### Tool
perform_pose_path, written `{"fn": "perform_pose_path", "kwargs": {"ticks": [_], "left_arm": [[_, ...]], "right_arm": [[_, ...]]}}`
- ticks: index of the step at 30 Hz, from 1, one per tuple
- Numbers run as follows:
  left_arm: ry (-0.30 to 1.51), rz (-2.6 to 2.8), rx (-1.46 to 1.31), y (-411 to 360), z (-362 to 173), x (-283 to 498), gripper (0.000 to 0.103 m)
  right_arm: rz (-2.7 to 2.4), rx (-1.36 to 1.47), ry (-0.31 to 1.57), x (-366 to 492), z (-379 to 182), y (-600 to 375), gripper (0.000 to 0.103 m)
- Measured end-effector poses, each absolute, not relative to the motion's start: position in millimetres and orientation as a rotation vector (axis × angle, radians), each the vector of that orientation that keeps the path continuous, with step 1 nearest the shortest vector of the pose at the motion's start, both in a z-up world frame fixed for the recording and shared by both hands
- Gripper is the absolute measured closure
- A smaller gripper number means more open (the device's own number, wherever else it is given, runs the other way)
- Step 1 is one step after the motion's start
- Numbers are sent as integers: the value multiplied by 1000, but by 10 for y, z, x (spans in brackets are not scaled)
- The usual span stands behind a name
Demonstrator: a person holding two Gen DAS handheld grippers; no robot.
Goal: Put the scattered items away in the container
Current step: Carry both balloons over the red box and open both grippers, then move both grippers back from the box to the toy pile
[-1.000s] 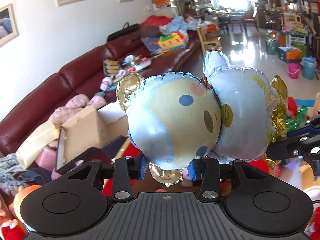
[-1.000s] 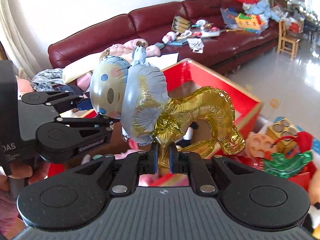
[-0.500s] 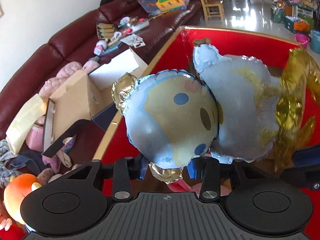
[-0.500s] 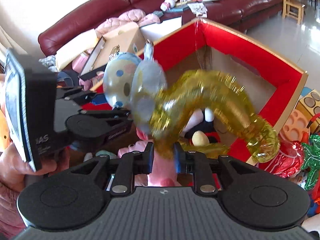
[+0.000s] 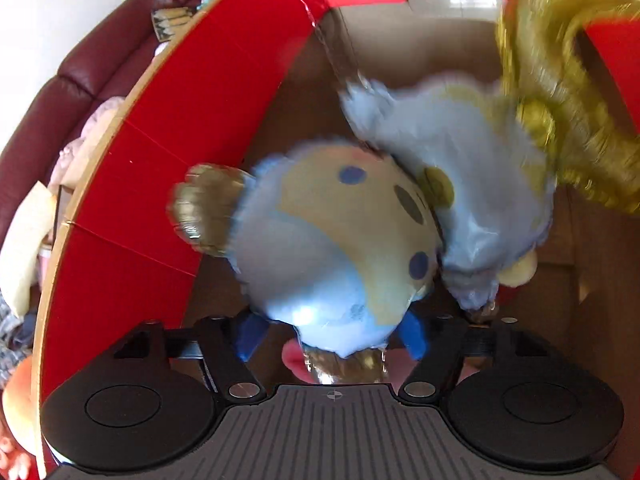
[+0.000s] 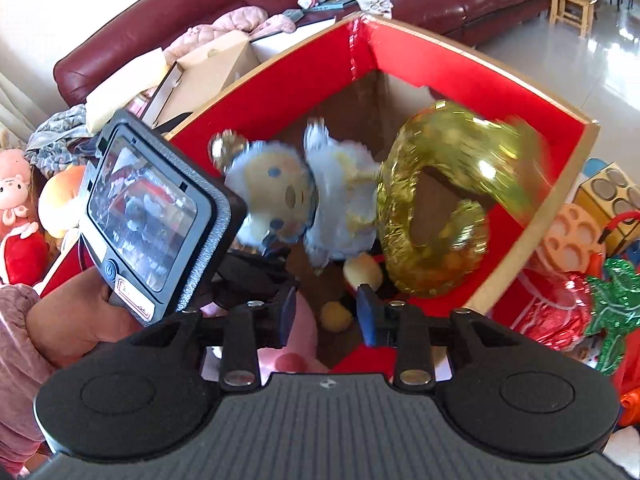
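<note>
both grippers' jaws had just opened, dropping the light, crinkly foil balloon [image 6: 320, 204] into the red box [image 6: 480, 76], best pinched at its seams

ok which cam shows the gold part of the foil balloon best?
Right wrist: the gold part shows as a whole curled loop over the red box. Left wrist catches only a blurred piece, cut off at the top right corner.

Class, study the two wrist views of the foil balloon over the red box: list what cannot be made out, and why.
- Foil balloon print details: motion-blurred in both views.
- Box floor: left wrist view, mostly hidden by the balloon.
- Soft toys in the box: right wrist view, partly hidden by the balloon and right gripper.
- Left gripper pads touching foil: unclear, blurred.
</note>
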State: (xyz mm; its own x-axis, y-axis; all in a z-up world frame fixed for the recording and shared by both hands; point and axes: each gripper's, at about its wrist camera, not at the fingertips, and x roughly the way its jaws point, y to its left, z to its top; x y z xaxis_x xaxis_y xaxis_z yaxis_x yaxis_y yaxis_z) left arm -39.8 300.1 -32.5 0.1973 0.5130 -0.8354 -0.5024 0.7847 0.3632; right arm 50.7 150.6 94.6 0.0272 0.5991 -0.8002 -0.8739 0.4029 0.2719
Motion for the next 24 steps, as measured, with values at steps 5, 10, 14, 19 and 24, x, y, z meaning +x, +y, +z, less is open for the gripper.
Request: {"fn": "perform_pose_path", "kwargs": {"ticks": [5,10,14,19,24], "left_arm": [[1078,722,40,2863,-50,-455,13],[1041,706,30,2730,69,-463,12],[1034,689,32,2642,93,-430,12],[1028,677,42,2562,165,-361,11],[1025,678,42,2555,193,-356,11]], "right_arm": [[1148,-310,1010,603,949,1436,60],[1158,-296,1006,620,952,1375,59],[1173,-291,994,618,984,1332,54],[1175,-288,977,627,1022,1294,47],[1178,-276,973,623,1048,1277,46]]}}
